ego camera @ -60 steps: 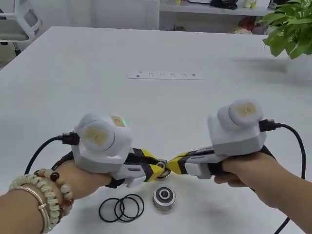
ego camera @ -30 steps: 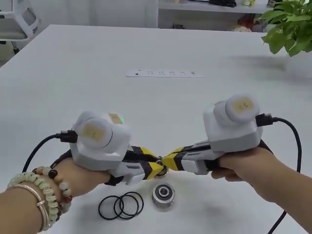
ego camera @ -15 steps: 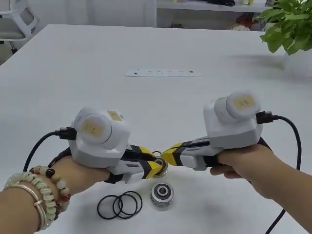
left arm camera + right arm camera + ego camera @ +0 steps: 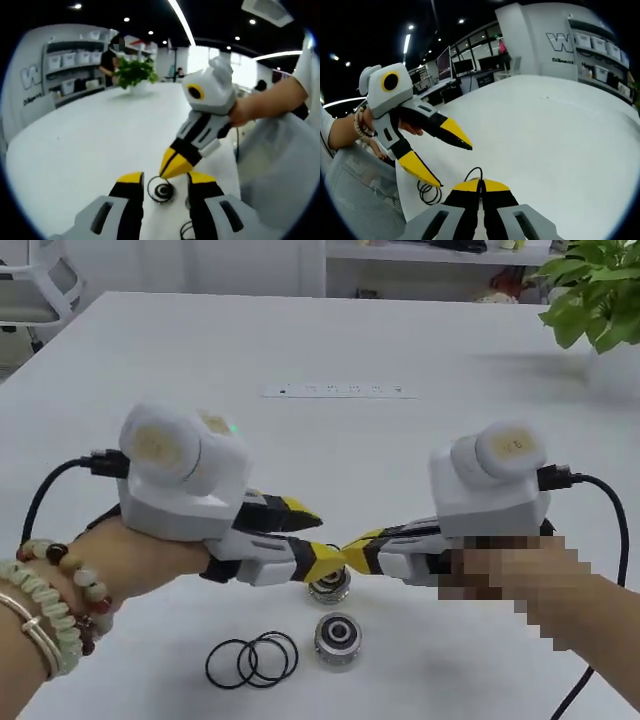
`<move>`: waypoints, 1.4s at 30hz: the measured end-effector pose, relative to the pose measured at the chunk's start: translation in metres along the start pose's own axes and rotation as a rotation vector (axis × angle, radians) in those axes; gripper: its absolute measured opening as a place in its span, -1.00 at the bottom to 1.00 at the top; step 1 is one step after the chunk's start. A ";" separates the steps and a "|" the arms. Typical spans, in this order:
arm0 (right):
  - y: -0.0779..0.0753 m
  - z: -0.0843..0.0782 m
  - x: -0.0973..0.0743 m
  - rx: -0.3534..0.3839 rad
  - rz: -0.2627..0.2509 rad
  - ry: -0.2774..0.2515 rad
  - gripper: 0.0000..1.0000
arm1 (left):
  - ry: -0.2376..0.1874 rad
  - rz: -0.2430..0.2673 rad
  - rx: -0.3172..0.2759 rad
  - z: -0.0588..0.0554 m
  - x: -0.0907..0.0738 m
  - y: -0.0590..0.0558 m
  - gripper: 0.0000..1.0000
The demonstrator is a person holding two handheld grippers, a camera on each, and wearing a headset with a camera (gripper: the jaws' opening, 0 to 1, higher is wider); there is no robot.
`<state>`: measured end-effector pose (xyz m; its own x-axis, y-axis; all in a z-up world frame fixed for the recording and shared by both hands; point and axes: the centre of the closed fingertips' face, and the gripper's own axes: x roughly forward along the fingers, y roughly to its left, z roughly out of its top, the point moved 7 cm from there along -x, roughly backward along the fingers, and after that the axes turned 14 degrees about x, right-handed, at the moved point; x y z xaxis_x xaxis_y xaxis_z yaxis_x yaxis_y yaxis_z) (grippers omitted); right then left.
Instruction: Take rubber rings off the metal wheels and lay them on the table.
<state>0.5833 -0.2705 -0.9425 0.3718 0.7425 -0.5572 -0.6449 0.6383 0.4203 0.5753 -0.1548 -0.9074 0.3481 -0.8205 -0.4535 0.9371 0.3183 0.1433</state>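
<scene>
Open-plan office: you work at a broad white table (image 4: 200,350) with a socket strip (image 4: 340,391) lying on its top, an office chair (image 4: 35,285) beyond its far left corner and a leafy potted plant (image 4: 595,290) at the far right. Around you are shelves of storage bins (image 4: 75,60), desks with monitors (image 4: 465,65), large wall lettering (image 4: 562,42) and long ceiling light strips (image 4: 180,20).
</scene>
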 end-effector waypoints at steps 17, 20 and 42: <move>0.024 0.015 -0.004 0.006 0.082 -0.064 -1.00 | -0.053 0.115 0.060 0.028 -0.091 0.004 0.09; 0.032 0.016 -0.003 0.018 0.120 -0.067 -1.00 | -0.050 0.151 0.055 0.024 -0.110 0.000 0.12; 0.081 0.008 0.007 0.143 0.347 -0.038 -1.00 | 0.004 0.260 -0.069 -0.041 -0.169 -0.061 0.30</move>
<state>0.5391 -0.2120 -0.9064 0.1744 0.9248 -0.3382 -0.6381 0.3677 0.6765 0.4582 -0.0158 -0.8756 0.5764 -0.7049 -0.4133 0.8122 0.5499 0.1947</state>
